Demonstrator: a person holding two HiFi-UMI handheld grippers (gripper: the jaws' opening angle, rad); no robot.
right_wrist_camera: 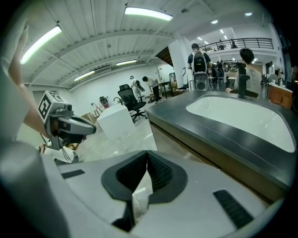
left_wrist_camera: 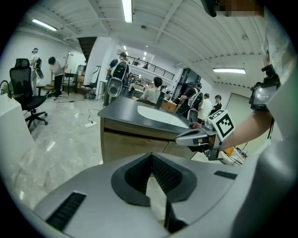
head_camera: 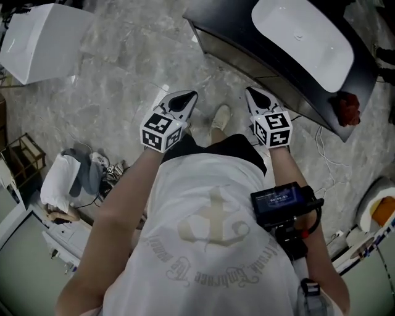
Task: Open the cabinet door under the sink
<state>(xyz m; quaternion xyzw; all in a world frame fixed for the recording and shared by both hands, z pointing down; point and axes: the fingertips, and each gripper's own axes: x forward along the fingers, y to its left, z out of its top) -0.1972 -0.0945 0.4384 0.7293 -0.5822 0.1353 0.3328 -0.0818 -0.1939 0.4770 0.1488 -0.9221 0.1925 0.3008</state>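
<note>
Two grippers are held in front of the person. The left gripper and right gripper each have their jaws pressed together with nothing between them. Neither touches the cabinet, which stands ahead and to the right.

The task's cabinet door is a flat, matt brown panel below a dark, smooth tabletop that carries an oval white sink of glossy finish. A dark recess runs between the tabletop and the door's top edge, and a thin vertical seam divides this panel from the next on the right. No knob or pull handle can be made out, so the recess is the likeliest purchase.

For a clean opening, one gripper should probably spread its jaws, reach the door's upper edge near the seam and away from the hinge side, pinch or hook the lip, then draw along the door's arc rather than straight back.

The floor is polished grey marbled stone.
</note>
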